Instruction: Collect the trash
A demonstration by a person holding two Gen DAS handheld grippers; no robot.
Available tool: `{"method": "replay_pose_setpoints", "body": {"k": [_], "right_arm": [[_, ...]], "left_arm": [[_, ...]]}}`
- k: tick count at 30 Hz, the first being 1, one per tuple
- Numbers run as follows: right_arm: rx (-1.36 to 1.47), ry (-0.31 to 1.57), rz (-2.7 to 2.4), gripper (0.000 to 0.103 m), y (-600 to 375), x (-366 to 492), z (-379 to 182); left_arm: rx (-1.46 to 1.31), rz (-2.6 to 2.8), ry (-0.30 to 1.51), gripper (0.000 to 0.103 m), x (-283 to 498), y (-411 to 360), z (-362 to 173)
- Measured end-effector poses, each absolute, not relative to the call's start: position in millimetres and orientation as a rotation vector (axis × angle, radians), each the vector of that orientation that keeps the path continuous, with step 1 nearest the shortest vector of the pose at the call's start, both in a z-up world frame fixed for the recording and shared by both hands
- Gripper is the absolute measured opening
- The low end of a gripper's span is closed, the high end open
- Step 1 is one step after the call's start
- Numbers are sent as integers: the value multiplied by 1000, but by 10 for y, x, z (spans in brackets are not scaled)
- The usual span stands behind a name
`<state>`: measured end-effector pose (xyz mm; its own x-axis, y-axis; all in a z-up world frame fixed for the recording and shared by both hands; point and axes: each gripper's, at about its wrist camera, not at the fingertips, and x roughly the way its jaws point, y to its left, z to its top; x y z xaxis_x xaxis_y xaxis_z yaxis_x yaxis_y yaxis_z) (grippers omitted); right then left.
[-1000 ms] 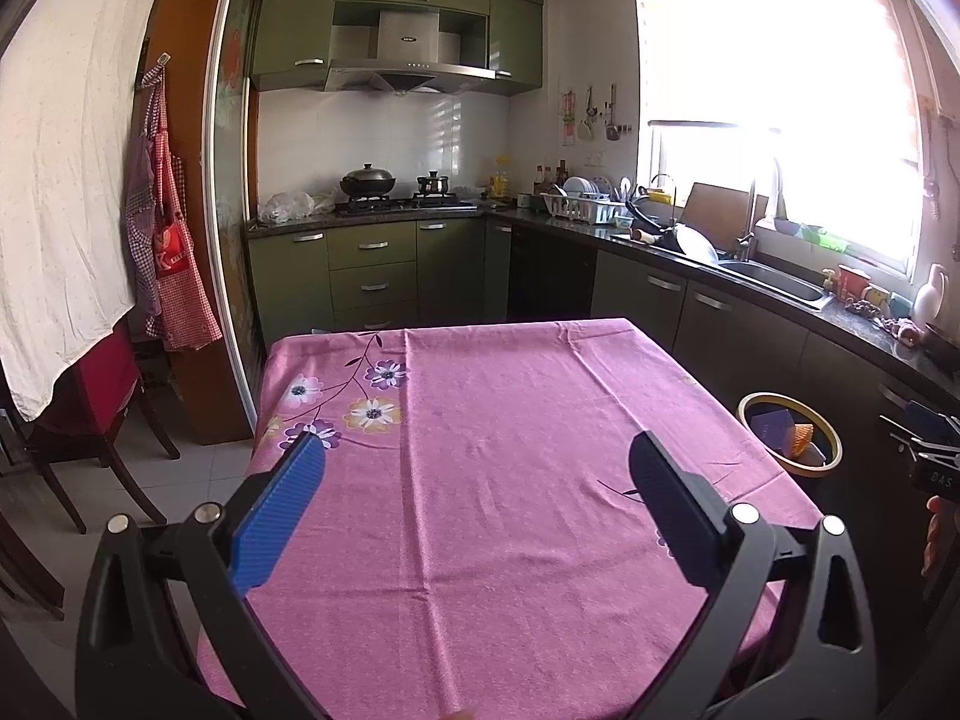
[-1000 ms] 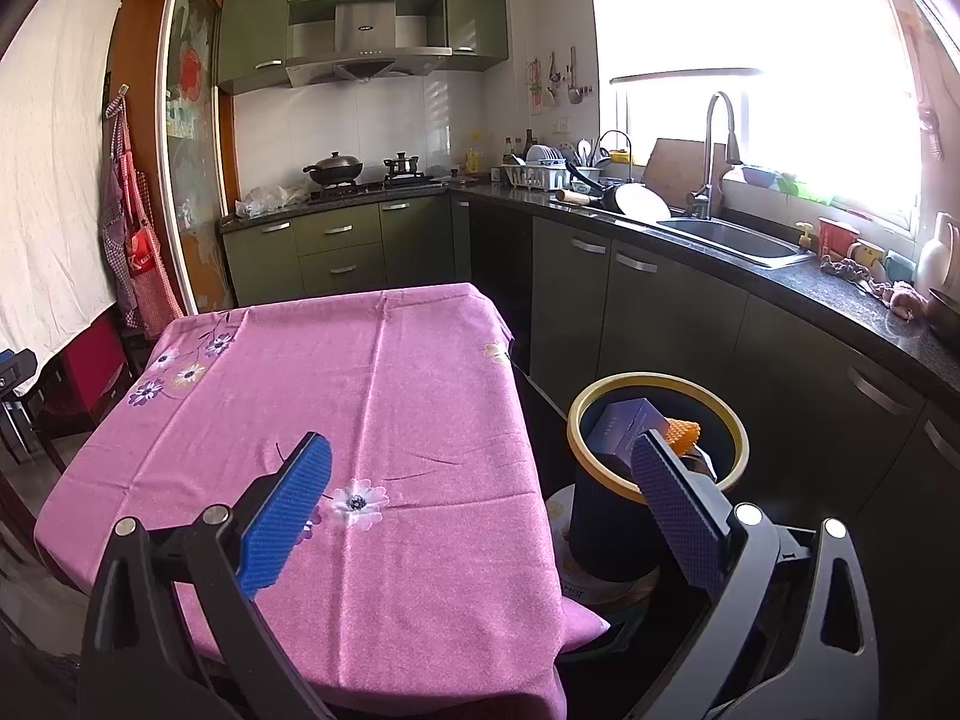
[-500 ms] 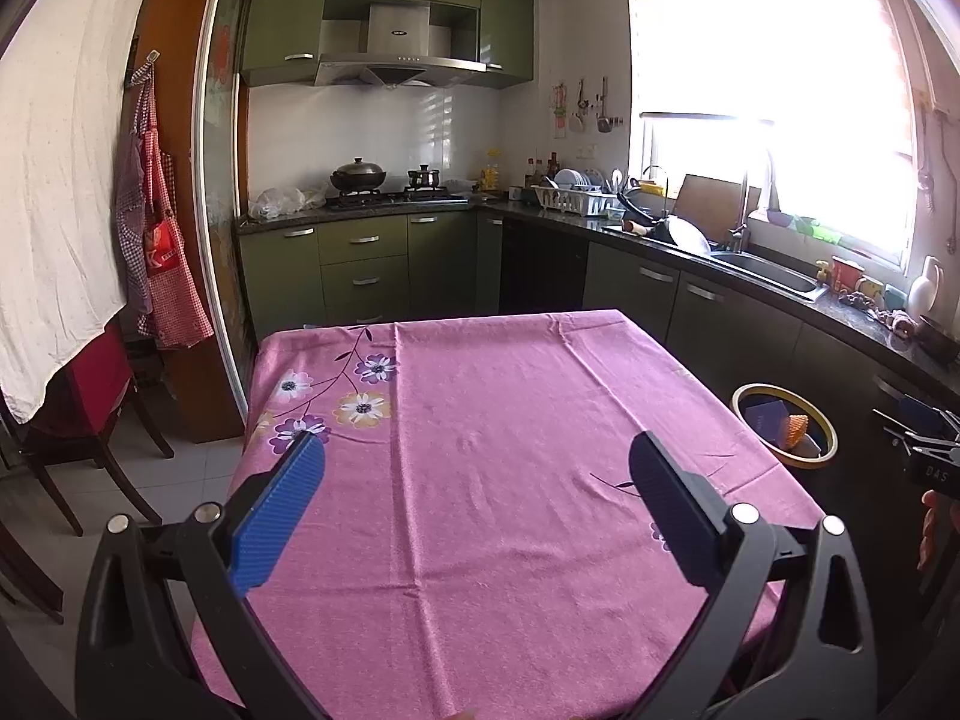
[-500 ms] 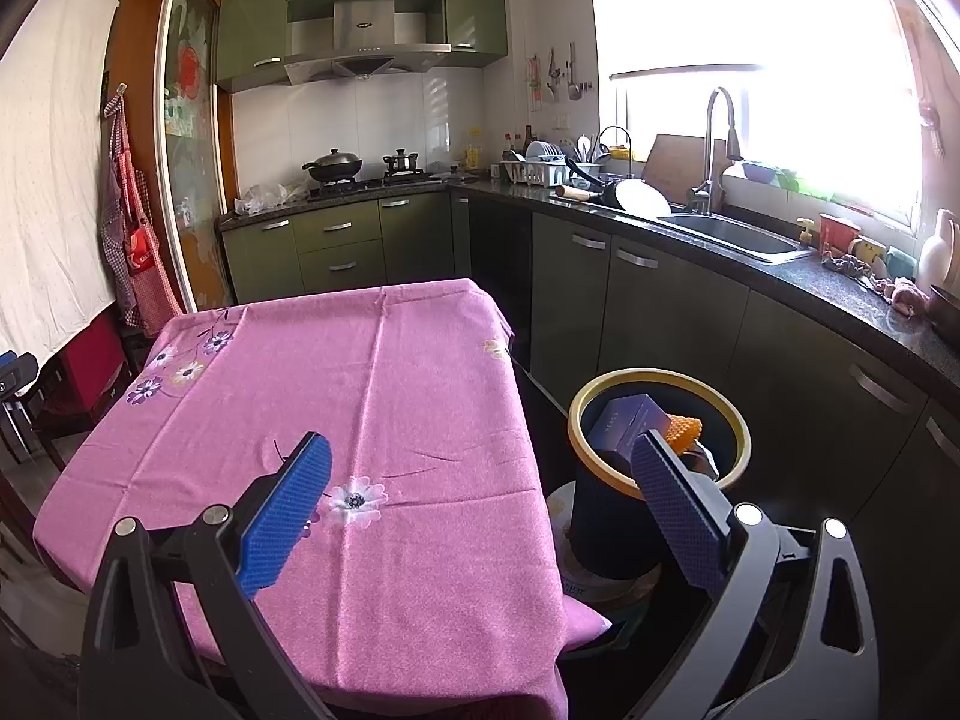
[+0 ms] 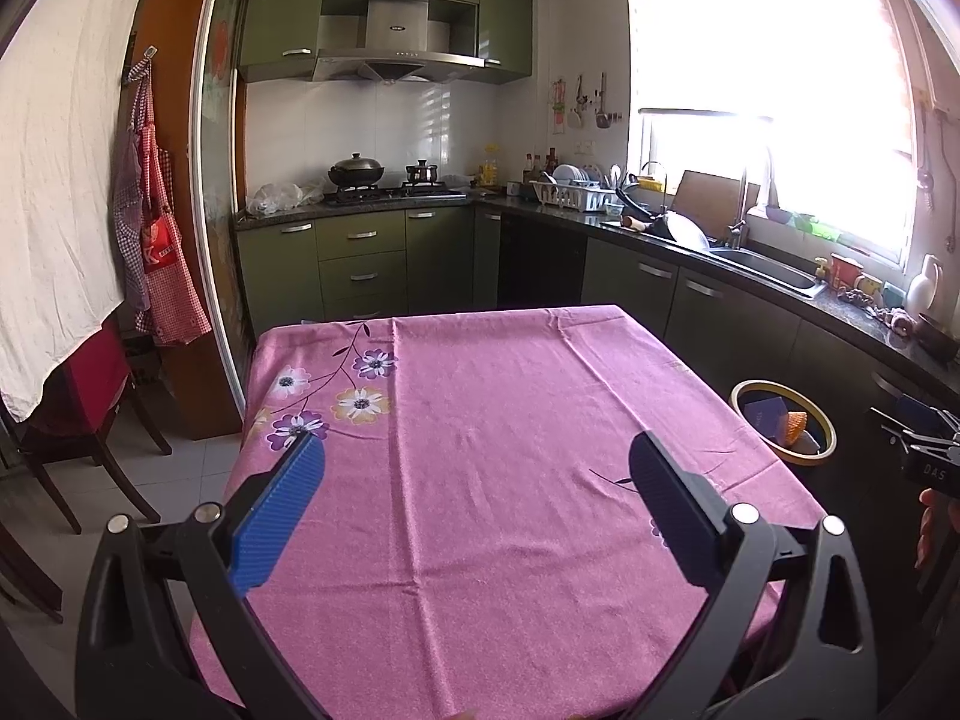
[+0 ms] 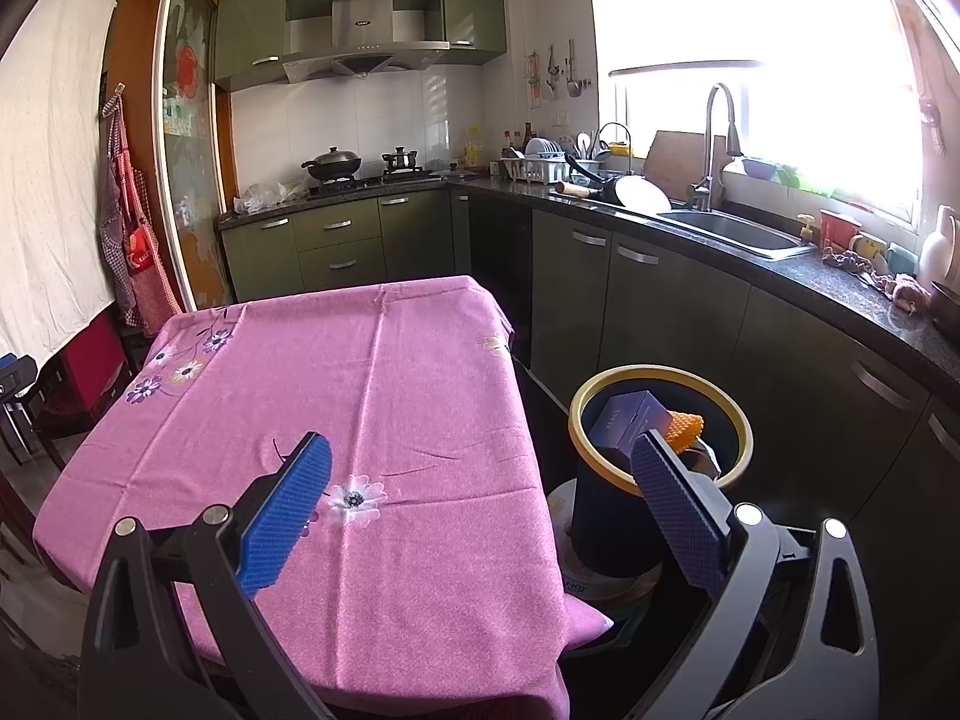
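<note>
Both grippers (left (image 5: 474, 480), right (image 6: 480, 480)) spread, empty; bin (image 6: 659, 375) contents partly hidden.

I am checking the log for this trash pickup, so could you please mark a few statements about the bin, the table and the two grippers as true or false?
1. The bin stands on the table. False: it stands on the floor beside the table.
2. A dark blue box sits in the bin. True.
3. The left gripper holds a wrapper. False: it is open and holds nothing.
4. The right gripper is open. True.
5. An orange item lies beside the box in the bin. True.
</note>
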<state>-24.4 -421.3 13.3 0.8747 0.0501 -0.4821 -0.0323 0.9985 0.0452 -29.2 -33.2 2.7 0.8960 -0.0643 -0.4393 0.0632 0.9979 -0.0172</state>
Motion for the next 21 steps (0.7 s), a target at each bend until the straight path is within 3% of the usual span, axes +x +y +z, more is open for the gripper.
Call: {"method": "replay_pose_setpoints", "body": {"k": [21], "right_arm": [[35, 515, 50, 98, -4172, -198, 89]], "left_arm": [[8, -80, 466, 97, -265, -328, -2]]}}
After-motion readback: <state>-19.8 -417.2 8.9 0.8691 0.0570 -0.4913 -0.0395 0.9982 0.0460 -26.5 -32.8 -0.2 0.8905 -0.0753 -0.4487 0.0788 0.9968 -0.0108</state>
